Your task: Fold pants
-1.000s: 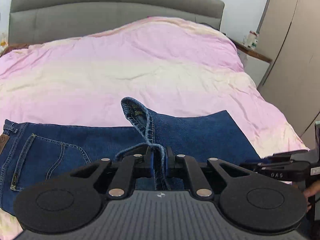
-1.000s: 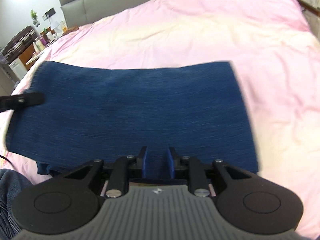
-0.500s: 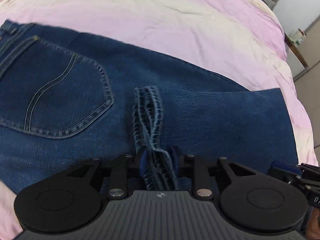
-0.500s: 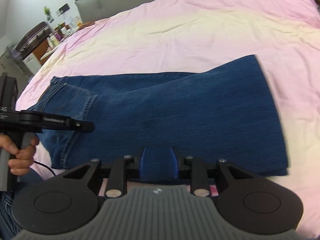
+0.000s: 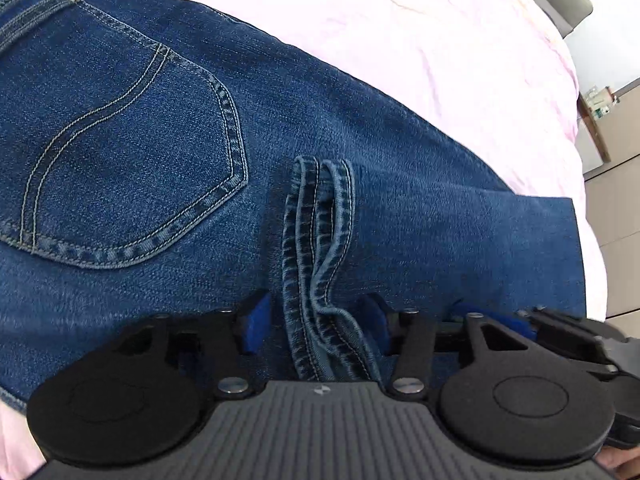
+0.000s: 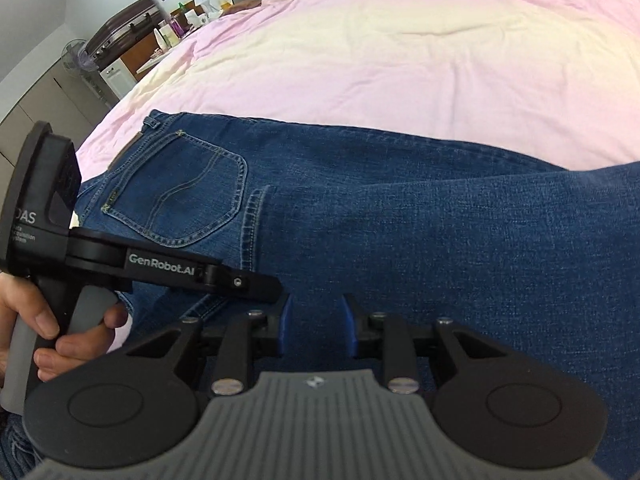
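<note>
Blue jeans (image 5: 120, 140) lie folded across the pink bed cover (image 5: 400, 40), back pocket (image 5: 120, 152) up. A doubled leg hem (image 5: 316, 220) rests on them just right of the pocket. My left gripper (image 5: 315, 324) sits low over the denim with its jaws opening; the hem runs between the blue pads (image 5: 256, 324), which stand clear of it. In the right wrist view the jeans (image 6: 400, 200) fill the middle. My right gripper (image 6: 317, 322) is shut on the near folded edge of the jeans. The left gripper (image 6: 276, 292) reaches in right beside it.
A person's hand (image 6: 52, 320) grips the left gripper's handle. Beyond the bed's left side stand a suitcase (image 6: 120, 20), a fan (image 6: 78, 58) and a cluttered bedside table (image 6: 180, 28). A wardrobe (image 5: 616, 200) and a shelf (image 5: 596, 100) flank the right side.
The left gripper came down with the hem and laid it on the jeans beside the pocket, then spread its jaws off it. The right gripper lowered the folded leg, still holding it.
</note>
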Tool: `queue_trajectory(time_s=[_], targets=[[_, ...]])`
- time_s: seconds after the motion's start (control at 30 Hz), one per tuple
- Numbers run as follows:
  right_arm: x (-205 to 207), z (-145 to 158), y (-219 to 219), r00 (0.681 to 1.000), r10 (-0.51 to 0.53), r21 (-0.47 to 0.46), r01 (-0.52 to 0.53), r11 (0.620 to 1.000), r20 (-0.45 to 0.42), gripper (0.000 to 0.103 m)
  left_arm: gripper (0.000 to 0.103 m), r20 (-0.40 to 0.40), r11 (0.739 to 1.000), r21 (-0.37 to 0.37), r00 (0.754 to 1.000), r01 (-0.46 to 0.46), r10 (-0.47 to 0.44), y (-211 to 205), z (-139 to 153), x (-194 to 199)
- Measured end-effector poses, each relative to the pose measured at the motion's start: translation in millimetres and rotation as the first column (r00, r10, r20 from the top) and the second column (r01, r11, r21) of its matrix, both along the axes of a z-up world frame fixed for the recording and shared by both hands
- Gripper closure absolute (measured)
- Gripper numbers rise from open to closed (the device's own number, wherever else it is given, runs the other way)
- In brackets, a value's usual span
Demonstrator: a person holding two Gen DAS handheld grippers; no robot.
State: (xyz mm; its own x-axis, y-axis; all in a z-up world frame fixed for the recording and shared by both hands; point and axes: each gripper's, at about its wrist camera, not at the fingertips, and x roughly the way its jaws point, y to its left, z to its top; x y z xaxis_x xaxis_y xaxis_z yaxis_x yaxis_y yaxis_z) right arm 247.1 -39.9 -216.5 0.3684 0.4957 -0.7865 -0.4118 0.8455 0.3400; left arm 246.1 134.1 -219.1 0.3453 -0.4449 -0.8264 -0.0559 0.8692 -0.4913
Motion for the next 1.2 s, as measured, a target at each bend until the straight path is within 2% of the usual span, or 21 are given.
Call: queue_trajectory(time_s=[0.17, 0.23, 0.27, 0.37, 0.4, 0.53, 0.7, 0.8, 0.87, 1.0, 1.1, 1.2], targets=[[10.1, -15.2, -2.8, 0.999, -0.028, 0.044, 0.029, 0.999, -0.036, 0.080, 0.061, -0.003, 0.998, -0.055, 1.000, -0.006, 0.005, 9.6, -5.7, 4.2], [12.0, -18.1, -1.1, 0.999, -0.035, 0.060, 0.037, 0.998, -0.039, 0.080, 0.066, 0.005, 0.997, -0.074, 1.000, -0.009, 0.009, 11.4, -4.6, 3.7], [11.6, -18.0, -1.1, 0.999, -0.035, 0.065, 0.037, 0.997, -0.037, 0.080, 0.072, 0.008, 0.995, -0.098, 1.000, -0.011, 0.011, 11.8, -3.8, 3.7], [10.4, -18.2, 3.8, 0.999, -0.018, 0.084, 0.021, 0.996, -0.027, 0.080, 0.073, -0.017, 0.985, -0.166, 0.999, -0.051, 0.049, 25.7, -12.0, 0.3], [10.0, -17.9, 6.0, 1.000, -0.009, 0.089, 0.011, 0.996, -0.026, 0.080, 0.068, -0.034, 0.984, -0.168, 0.998, -0.063, 0.058, 27.5, -14.4, 1.1], [8.3, -21.2, 19.8, 0.998, 0.043, 0.095, -0.039, 0.995, -0.038, 0.080, 0.068, -0.033, 0.994, -0.106, 0.999, -0.038, 0.034, 23.7, -10.6, 1.6], [4.6, -28.3, 43.0, 0.996, 0.093, 0.005, -0.093, 0.996, 0.001, 0.081, 0.066, -0.004, 1.000, 0.009, 1.000, 0.029, -0.029, 4.0, -3.7, 3.0], [6.0, -31.0, 42.2, 0.998, 0.069, 0.021, -0.068, 0.997, -0.008, 0.085, 0.074, 0.055, 0.992, 0.100, 0.995, 0.074, -0.080, -12.2, 6.3, -3.3], [5.5, -27.4, 40.1, 0.998, 0.053, 0.018, -0.053, 0.998, -0.018, 0.088, 0.082, 0.104, 0.989, 0.131, 0.991, 0.075, -0.089, -16.3, 16.2, -9.4], [-5.7, -6.2, 17.8, 1.000, 0.011, -0.028, -0.010, 1.000, 0.026, 0.086, 0.087, 0.195, 0.987, 0.149, 0.977, 0.057, -0.086, -20.0, 41.8, -24.8], [-17.1, 10.8, -18.3, 0.996, -0.062, -0.072, 0.066, 0.995, 0.060, 0.085, 0.088, 0.263, 0.989, 0.142, 0.962, 0.039, -0.076, -17.8, 66.0, -40.2], [-27.3, 24.2, -56.2, 0.990, -0.121, -0.103, 0.128, 0.986, 0.071, 0.085, 0.090, 0.311, 0.984, 0.174, 0.946, 0.032, -0.086, -18.7, 89.8, -52.8]])
